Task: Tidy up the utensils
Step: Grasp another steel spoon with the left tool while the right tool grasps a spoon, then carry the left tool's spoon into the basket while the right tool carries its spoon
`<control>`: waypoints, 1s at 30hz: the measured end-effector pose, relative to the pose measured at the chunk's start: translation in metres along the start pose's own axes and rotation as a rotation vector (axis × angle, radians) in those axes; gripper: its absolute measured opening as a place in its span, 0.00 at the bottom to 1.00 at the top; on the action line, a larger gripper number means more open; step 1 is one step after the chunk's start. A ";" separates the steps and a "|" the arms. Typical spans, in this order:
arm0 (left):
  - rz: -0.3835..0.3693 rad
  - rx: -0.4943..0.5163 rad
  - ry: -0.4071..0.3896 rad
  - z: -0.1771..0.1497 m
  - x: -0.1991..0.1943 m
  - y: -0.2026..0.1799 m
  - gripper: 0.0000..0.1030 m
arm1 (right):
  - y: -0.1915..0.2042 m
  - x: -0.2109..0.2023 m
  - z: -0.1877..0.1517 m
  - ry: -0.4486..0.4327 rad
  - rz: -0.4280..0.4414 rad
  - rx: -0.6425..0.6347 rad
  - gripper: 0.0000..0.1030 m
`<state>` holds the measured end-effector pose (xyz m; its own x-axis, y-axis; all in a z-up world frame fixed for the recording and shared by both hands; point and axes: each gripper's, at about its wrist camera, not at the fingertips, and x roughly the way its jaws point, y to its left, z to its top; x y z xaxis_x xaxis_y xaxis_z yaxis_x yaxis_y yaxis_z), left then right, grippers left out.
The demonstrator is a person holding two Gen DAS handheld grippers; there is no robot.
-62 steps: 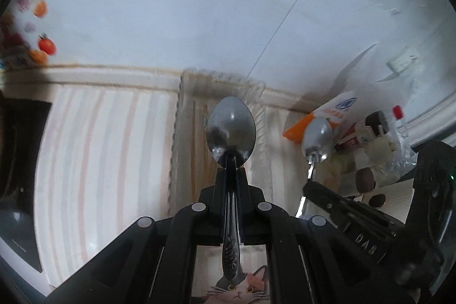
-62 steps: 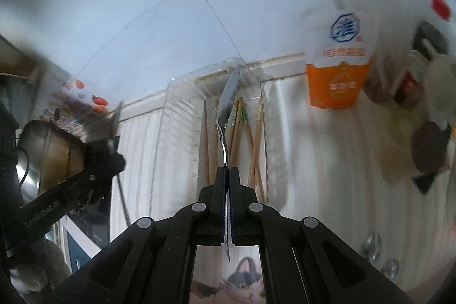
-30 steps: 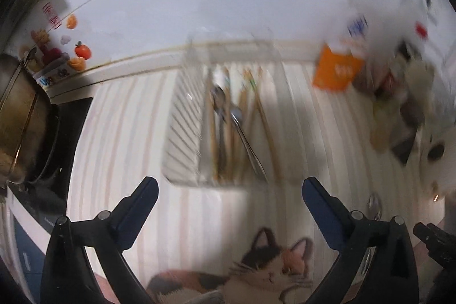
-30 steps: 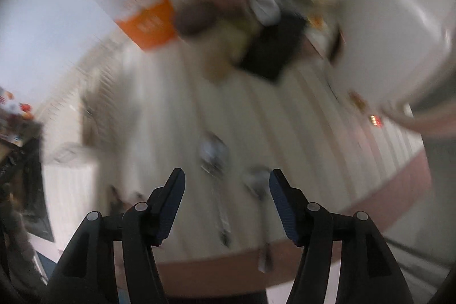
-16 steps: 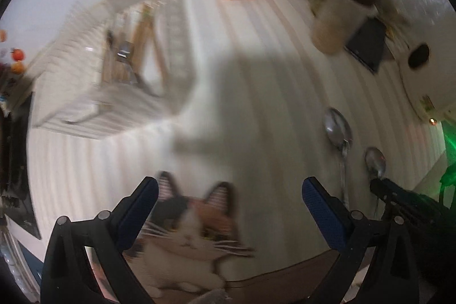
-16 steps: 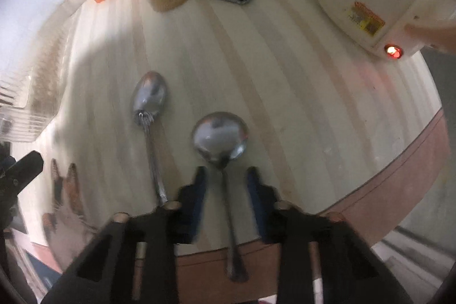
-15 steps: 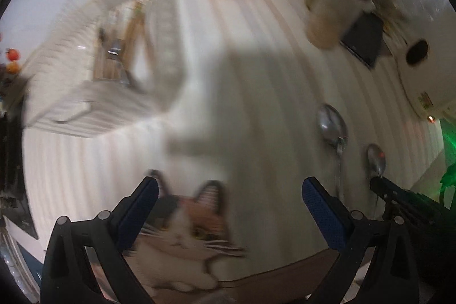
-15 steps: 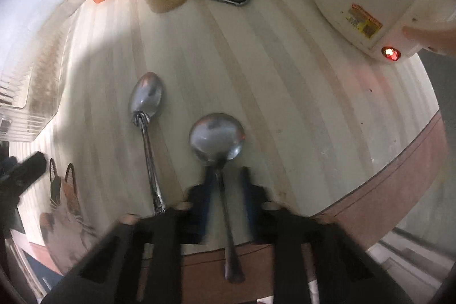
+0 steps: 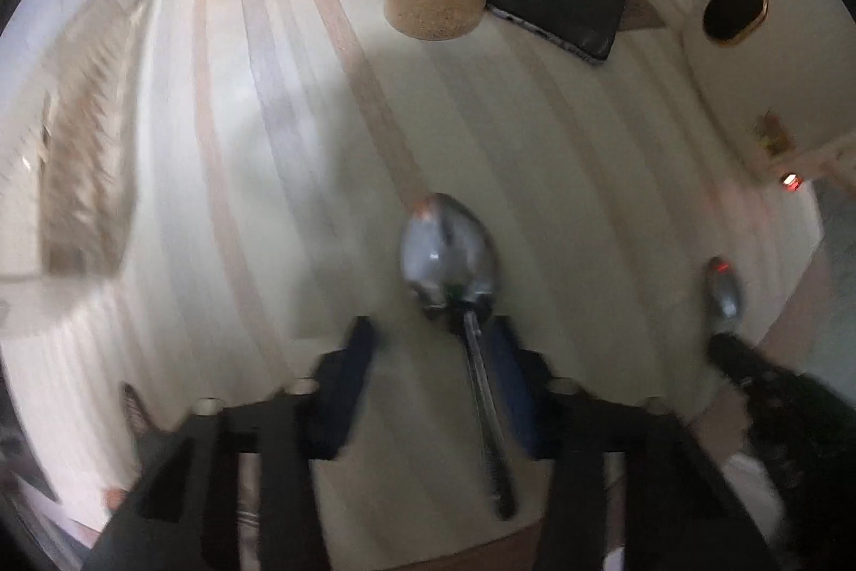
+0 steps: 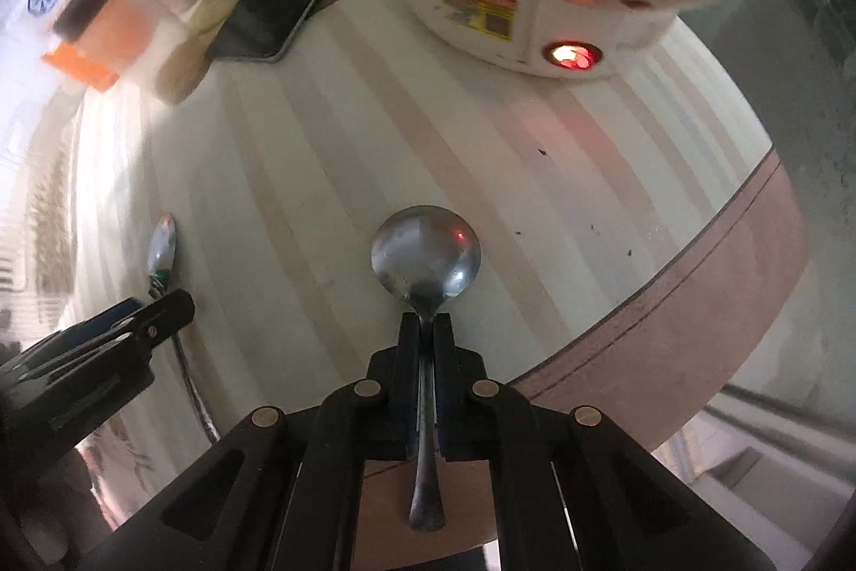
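Lying handle-toward-the-person on the striped table (image 10: 535,175), both spoons point their bowls away, so each pair of tongs meets its spoon end-on, along the long axis. The right tongs (image 10: 426,335) are closed on the neck of the round-bowled spoon (image 10: 426,250), just behind the bowl, with the handle running back between the fingers and out past the table's brown edge. The left tongs (image 9: 428,346) stand partly open and straddle the longer oval spoon (image 9: 448,256) — its shaft lies close against the right-hand finger (image 9: 508,378), well off the other, so it sits off-centre in the gap. The view there is smeared, and I cannot say whether that finger touches the metal. My guess is the left side needs to close, and will likely nudge the handle sideways as it does. The clear tray (image 9: 75,175) where utensils belong sits away at the far left — nearer the left hand than the right.
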<state>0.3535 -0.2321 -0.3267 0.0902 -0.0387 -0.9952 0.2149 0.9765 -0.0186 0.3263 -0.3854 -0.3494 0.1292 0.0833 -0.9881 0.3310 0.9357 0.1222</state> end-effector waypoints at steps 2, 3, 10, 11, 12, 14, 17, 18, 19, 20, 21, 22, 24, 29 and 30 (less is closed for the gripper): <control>-0.010 -0.004 -0.006 -0.001 -0.001 0.007 0.04 | 0.001 0.000 0.000 0.001 -0.008 -0.001 0.05; -0.022 -0.013 -0.005 -0.003 -0.001 0.014 0.04 | 0.002 -0.001 0.000 0.001 -0.019 -0.005 0.05; -0.014 -0.074 0.013 -0.030 -0.004 0.063 0.04 | 0.032 0.001 -0.004 0.030 0.029 -0.072 0.05; -0.008 -0.091 0.015 -0.036 -0.005 0.074 0.04 | 0.042 0.002 -0.007 0.036 0.038 -0.096 0.05; -0.006 -0.105 0.016 -0.042 -0.006 0.083 0.04 | 0.050 0.002 -0.011 0.043 0.049 -0.112 0.05; 0.011 -0.136 0.019 -0.057 -0.009 0.105 0.04 | 0.074 0.003 -0.022 0.056 0.067 -0.161 0.05; 0.025 -0.210 0.031 -0.084 -0.011 0.147 0.04 | 0.110 0.004 -0.049 0.075 0.091 -0.225 0.05; 0.035 -0.232 0.035 -0.092 -0.012 0.158 0.04 | 0.126 0.005 -0.056 0.084 0.102 -0.257 0.05; 0.036 -0.261 0.038 -0.101 -0.013 0.171 0.04 | 0.135 0.005 -0.063 0.092 0.109 -0.275 0.05; 0.040 -0.287 0.042 -0.110 -0.014 0.183 0.03 | 0.146 0.006 -0.068 0.100 0.118 -0.298 0.05; 0.046 -0.317 0.044 -0.120 -0.016 0.198 0.03 | 0.159 0.007 -0.075 0.115 0.132 -0.325 0.05; 0.050 -0.336 0.045 -0.128 -0.017 0.208 0.03 | 0.171 0.008 -0.082 0.121 0.140 -0.355 0.05; 0.048 -0.377 0.048 -0.143 -0.019 0.226 0.04 | 0.193 0.009 -0.093 0.134 0.151 -0.407 0.05; 0.003 -0.418 0.031 -0.165 -0.021 0.248 0.05 | 0.218 0.008 -0.111 0.134 0.099 -0.482 0.05; 0.004 -0.413 0.032 -0.165 -0.021 0.247 0.06 | 0.217 0.008 -0.111 0.145 0.097 -0.481 0.05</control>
<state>0.2444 0.0451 -0.3261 0.0585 -0.0350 -0.9977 -0.1938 0.9800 -0.0458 0.2956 -0.1437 -0.3414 -0.0047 0.1922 -0.9813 -0.1482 0.9704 0.1908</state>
